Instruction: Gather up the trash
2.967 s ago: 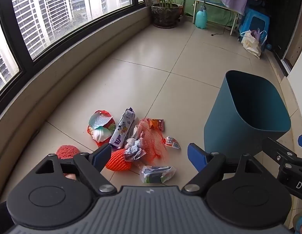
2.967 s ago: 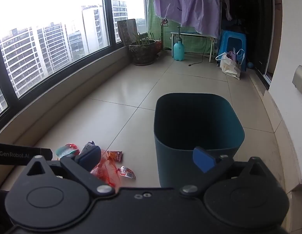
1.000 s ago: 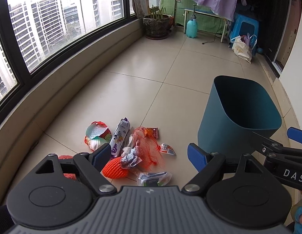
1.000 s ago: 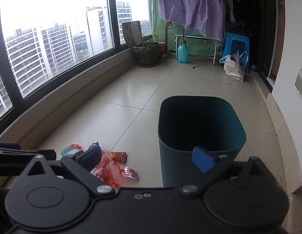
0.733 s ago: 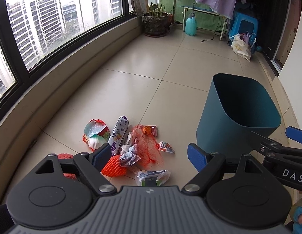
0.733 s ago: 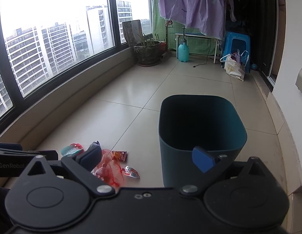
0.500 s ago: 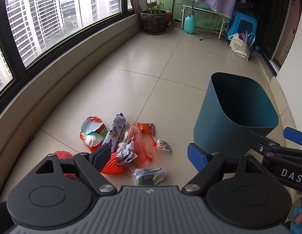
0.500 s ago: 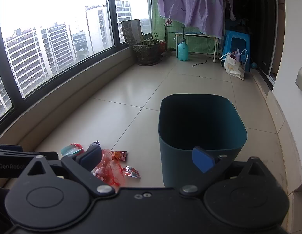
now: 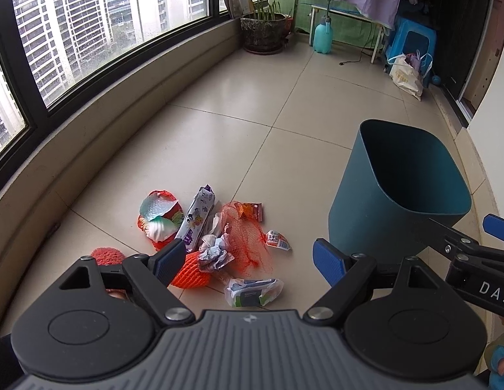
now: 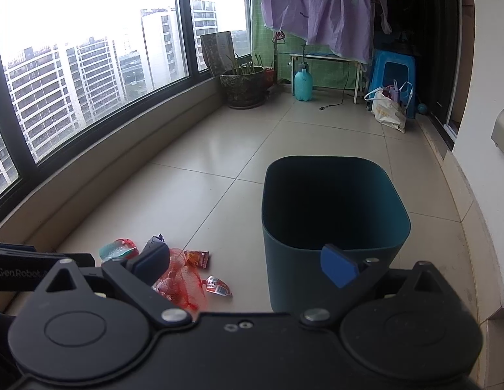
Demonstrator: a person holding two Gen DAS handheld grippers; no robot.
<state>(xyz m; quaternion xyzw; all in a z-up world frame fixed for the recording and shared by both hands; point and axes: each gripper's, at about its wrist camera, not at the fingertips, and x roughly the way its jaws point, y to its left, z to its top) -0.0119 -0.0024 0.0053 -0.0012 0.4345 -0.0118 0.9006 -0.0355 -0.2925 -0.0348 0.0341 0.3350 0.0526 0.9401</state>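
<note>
On the tiled balcony floor, the trash sat in one loose cluster, near the curved window-side wall and well apart from the far end with the plant pot. The teal bin stood upright just beside the cluster, mouth open upward, nothing visible inside.

Cluster contents:
- purple-white wrapper: long and narrow, long axis running away from the camera, far end tipped slightly toward the bin.
- red foil bag: torn open, silver lining showing, touching the wrapper on the window side.
- orange mesh net: crumpled, spread flat, overlapping a crumpled paper wad.
- orange foam sleeve: partly hidden behind a finger of the left gripper.
- small orange sachet at the far edge of the net; small white-red packet on the bin side.
- clear plastic bag nearest the camera, long axis crosswise.
- red knit ball off toward the wall, apart from the rest.

Left gripper hung above the cluster, fingers spread wide, holding nothing. Right gripper was likewise spread and empty, aimed at the near wall of the bin, with the net and packet to its left.
</note>
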